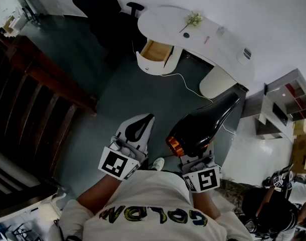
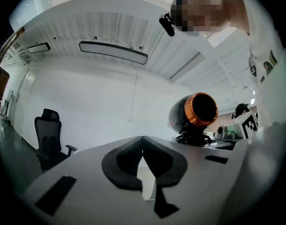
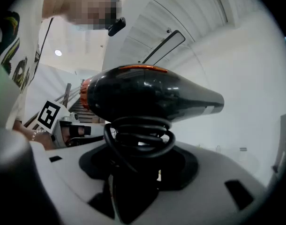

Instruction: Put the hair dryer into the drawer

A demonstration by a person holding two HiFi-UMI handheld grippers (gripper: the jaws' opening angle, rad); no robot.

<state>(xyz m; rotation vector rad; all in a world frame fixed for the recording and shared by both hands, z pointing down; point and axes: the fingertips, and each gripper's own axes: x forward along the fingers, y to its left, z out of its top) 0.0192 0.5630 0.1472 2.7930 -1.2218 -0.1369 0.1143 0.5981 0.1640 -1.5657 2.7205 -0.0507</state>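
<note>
A black hair dryer with an orange ring at its rear end is held level in front of me, nozzle pointing away. My right gripper is shut on its handle, which has the black cord coiled round it. The dryer's body fills the right gripper view above the jaws. My left gripper is beside it on the left, shut, with its pad tips meeting and nothing between them. Ahead stands a white curved desk with an open wooden-lined drawer. The dryer's orange end shows in the left gripper view.
A dark wooden stair railing runs along the left. A black office chair stands behind the desk. A white cable lies on the grey floor near the desk's round leg. Shelves and another person are at the right.
</note>
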